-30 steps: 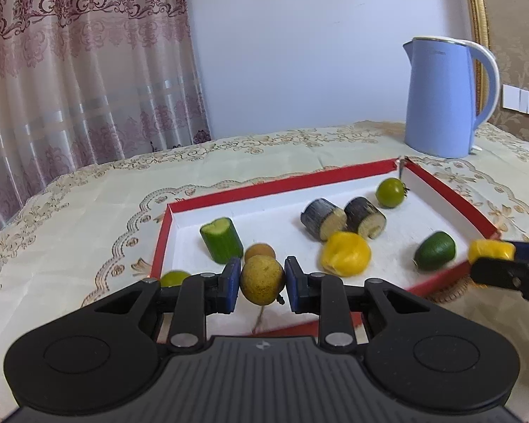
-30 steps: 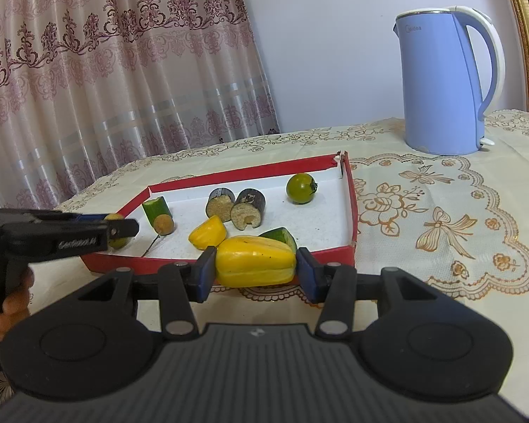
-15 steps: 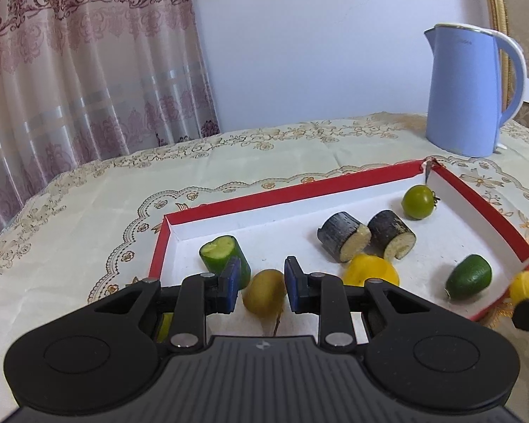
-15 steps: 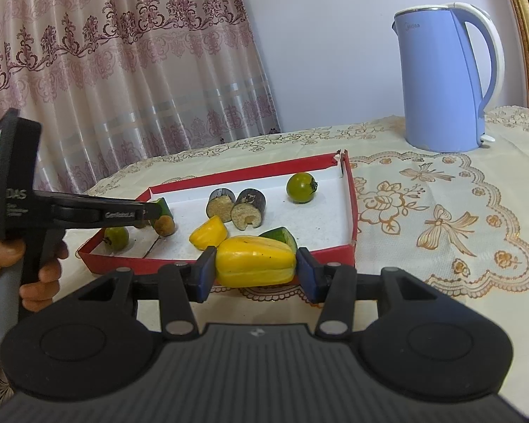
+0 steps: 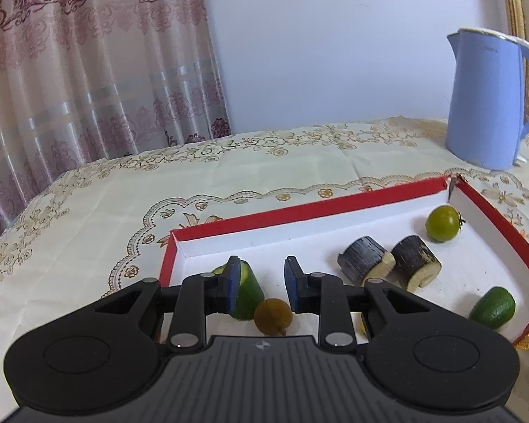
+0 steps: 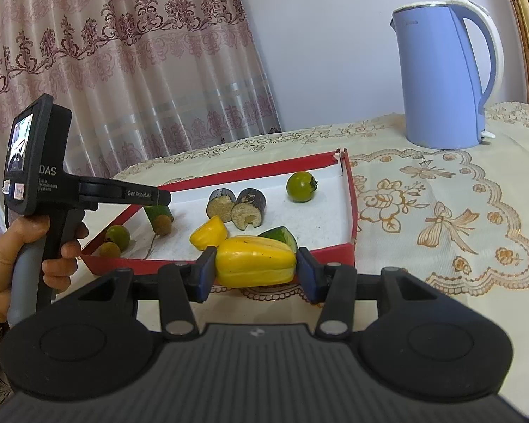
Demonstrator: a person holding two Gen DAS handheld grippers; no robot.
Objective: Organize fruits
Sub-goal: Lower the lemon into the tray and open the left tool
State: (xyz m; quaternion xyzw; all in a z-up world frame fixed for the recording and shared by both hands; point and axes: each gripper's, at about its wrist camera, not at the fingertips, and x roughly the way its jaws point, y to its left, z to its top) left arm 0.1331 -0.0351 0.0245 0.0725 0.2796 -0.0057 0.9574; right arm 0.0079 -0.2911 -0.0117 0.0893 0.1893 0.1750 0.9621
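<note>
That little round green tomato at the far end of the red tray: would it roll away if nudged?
Probably. The green tomato is nearly round, so a nudge likely rolls it. The red tray wall stands close beside it and should stop it. Its skin looks smooth, perhaps slippery.

Home dining room, embroidered tablecloth (image 5: pixel 264 176), kettle (image 6: pixel 444 74), curtains (image 5: pixel 88 70)

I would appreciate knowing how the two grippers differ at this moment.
The left gripper is open and empty; the right gripper is shut on the yellow fruit. The left reaches over the red tray, above a brown fruit; the right is outside the tray's near wall. Both are black with blue pads.
</note>
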